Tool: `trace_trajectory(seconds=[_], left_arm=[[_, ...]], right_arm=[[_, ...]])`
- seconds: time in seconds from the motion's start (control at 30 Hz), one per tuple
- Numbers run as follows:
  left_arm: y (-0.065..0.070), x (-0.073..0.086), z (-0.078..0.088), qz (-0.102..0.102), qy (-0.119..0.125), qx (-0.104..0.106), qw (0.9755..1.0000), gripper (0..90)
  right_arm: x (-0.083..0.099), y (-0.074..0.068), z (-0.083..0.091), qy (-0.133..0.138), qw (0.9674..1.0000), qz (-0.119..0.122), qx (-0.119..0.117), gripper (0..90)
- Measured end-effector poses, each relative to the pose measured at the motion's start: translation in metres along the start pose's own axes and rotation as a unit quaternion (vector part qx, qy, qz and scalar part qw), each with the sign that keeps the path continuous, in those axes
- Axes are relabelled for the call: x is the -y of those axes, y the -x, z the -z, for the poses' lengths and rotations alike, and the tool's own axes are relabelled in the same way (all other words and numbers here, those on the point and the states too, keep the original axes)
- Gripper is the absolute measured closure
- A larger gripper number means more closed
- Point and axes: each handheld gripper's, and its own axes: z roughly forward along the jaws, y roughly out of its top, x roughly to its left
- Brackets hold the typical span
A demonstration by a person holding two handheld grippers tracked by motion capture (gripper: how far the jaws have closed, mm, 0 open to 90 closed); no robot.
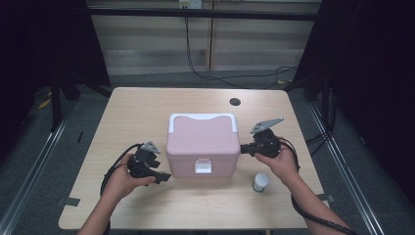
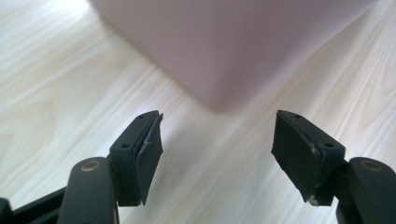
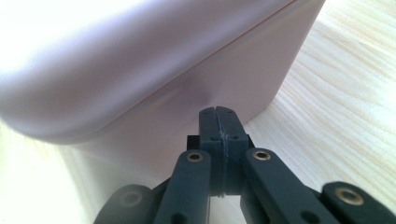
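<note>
One pink box [image 1: 202, 147], one white cup [image 1: 261, 182]

Readable text: none in any view.
Pink box [image 1: 203, 144]: plain lid and walls, no label or brand legible.
White latch [image 1: 203, 167]: blank.
Small white cup [image 1: 261, 182]: too small to show any print.
Table [image 1: 147, 107]: bare wood grain, no markings.

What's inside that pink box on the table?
Its contents cannot be seen: the pink box is closed, its lid down and the white latch at the front. Outside it, a small white cup stands on the table.
</note>
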Motion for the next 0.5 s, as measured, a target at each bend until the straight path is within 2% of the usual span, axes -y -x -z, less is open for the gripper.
trace_trajectory(seconds=[0.13,0.23,0.37,0.5], left_arm=[[-0.008,0.005,0.007,0.010,-0.010,-0.010,0.9999,32.4],[-0.010,0.005,0.009,0.016,-0.008,-0.016,0.9997,31.7],[-0.016,0.002,0.014,0.024,-0.013,-0.023,0.9993,31.3],[-0.020,-0.005,0.020,0.038,-0.008,-0.019,0.9991,30.8]], right_arm=[[-0.001,0.000,0.008,0.005,0.9999,-0.007,-0.007,89.8],[-0.002,0.000,0.015,0.009,0.9999,-0.012,-0.008,89.8],[-0.007,-0.002,0.024,0.016,0.9998,-0.008,-0.008,89.9],[-0.017,-0.004,0.039,0.029,0.9995,-0.006,-0.008,89.9]])
